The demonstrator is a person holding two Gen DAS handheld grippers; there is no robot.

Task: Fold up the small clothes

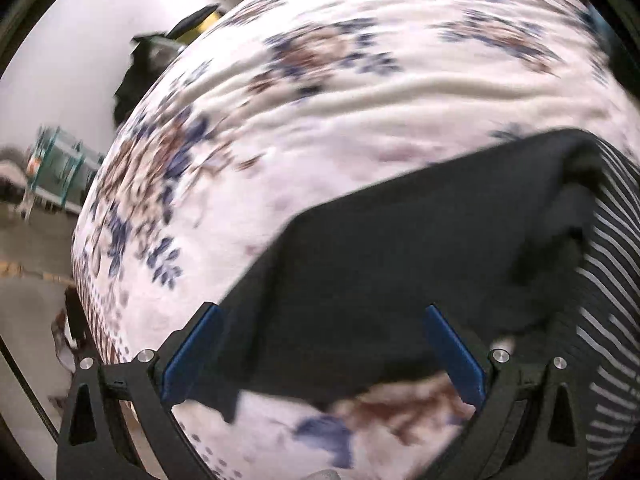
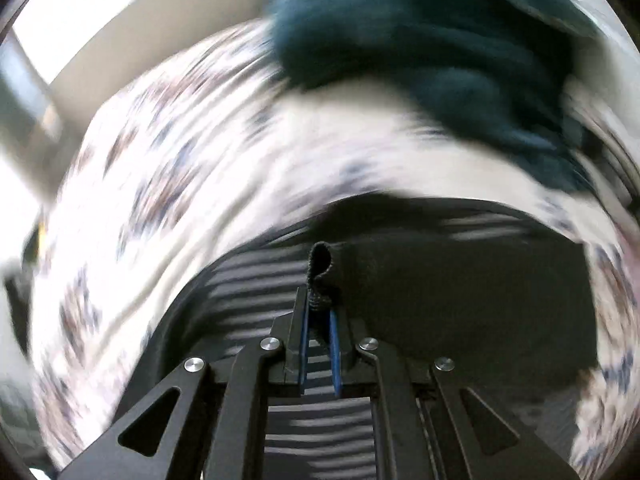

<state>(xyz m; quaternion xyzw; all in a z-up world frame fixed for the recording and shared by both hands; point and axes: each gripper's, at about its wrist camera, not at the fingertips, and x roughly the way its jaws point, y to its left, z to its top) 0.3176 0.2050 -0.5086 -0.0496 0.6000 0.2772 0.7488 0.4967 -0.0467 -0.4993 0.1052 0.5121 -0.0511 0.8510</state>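
Note:
A black garment (image 1: 400,264) lies on a white bedspread with blue and brown flowers (image 1: 320,100). My left gripper (image 1: 320,344) is open, its blue-padded fingers (image 1: 192,352) spread on either side of the garment's near part. A black garment with white stripes (image 1: 608,320) lies to its right. In the right wrist view my right gripper (image 2: 318,300) is shut on a hemmed edge of the black garment (image 2: 460,292), above the striped garment (image 2: 256,280). The view is blurred by motion.
A heap of dark teal cloth (image 2: 432,40) lies farther back on the bedspread (image 2: 160,180). Beyond the bed's left edge are a dark object (image 1: 140,76), a teal frame (image 1: 60,164) and the floor (image 1: 32,240).

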